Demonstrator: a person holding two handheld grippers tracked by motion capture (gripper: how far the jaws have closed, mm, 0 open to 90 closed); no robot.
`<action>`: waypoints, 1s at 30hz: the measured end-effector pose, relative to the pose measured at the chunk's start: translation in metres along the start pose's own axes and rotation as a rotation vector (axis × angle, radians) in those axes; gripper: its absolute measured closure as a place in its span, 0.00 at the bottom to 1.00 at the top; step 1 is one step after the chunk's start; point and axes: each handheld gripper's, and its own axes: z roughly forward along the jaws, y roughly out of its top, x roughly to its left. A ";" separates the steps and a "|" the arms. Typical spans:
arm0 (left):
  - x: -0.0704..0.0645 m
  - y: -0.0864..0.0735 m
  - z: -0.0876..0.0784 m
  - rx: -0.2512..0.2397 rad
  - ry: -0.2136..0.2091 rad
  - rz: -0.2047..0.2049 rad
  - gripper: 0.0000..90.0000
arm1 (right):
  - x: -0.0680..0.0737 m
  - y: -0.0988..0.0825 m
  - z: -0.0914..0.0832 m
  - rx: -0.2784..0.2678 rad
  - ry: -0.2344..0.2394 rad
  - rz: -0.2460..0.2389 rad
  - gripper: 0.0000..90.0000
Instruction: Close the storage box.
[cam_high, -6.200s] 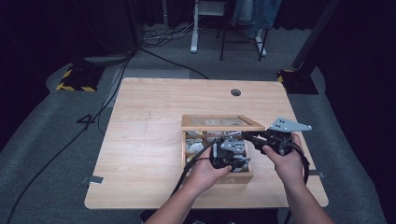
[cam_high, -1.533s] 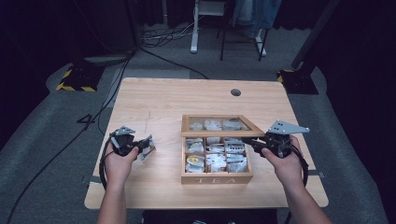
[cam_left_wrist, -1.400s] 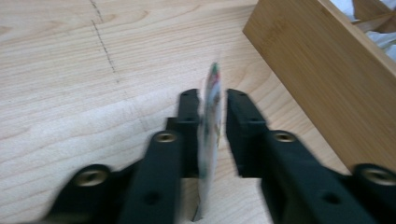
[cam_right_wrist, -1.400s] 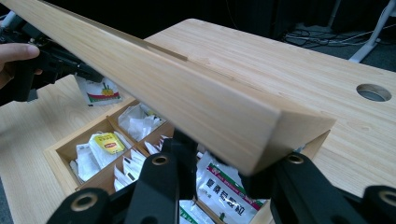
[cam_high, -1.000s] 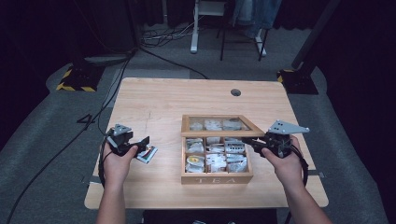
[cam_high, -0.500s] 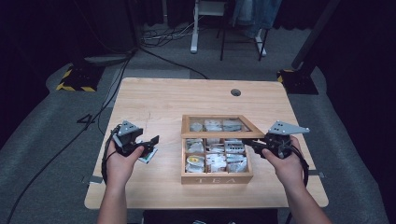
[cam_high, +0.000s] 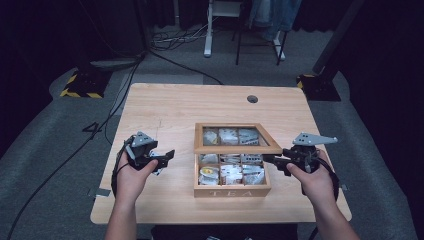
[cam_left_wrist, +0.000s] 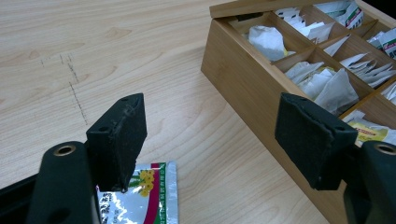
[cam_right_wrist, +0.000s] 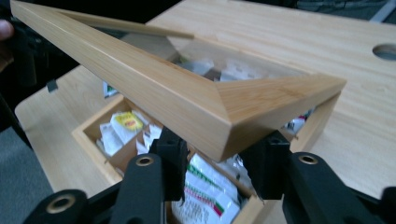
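— Two grippers, one in each hand. What's over at the left of the high view?

— The left gripper (cam_high: 159, 159), held in the person's left hand (cam_high: 131, 176) above the wooden table (cam_high: 200, 105), in the lower left part of the tabletop. Its jaws are spread wide with nothing between them. In the left gripper view a foil tea packet (cam_left_wrist: 140, 196) with a red and green edge lies flat on the wood at the bottom of the frame, partly under the left-hand jaw; I cannot tell if the jaw touches it.

— And in the middle?

— A wooden tea box (cam_high: 231, 172), lettered TEA on its near face, sits at the centre of the frame, well apart from the left gripper. It is split into small compartments packed with tea bags (cam_left_wrist: 322, 84), mostly white paper ones, and a yellow-labelled one (cam_right_wrist: 127, 122) shows in the near left corner. Its framed lid (cam_high: 235, 139) with a clear pane is raised, tilted up over the back half of the box.

— What about the right side?

— The right gripper (cam_high: 276, 162), in the person's right hand (cam_high: 315, 177), reaches in from the right of the frame to the lid's front right corner. In the right gripper view that corner (cam_right_wrist: 261, 112) sits just above and between the two jaws, which stand close together beneath the frame; whether they are actually pinching the lid or only propping it, I cannot tell.
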 end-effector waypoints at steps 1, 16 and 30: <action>0.000 0.000 0.000 0.001 -0.001 0.001 0.29 | 0.000 0.000 -0.001 0.014 -0.001 -0.002 0.68; -0.003 -0.001 0.004 0.018 -0.008 0.007 0.29 | 0.006 -0.007 -0.009 0.129 -0.017 0.007 0.60; -0.001 -0.003 0.006 0.023 -0.004 0.000 0.29 | 0.014 -0.012 -0.002 0.302 -0.035 -0.077 0.54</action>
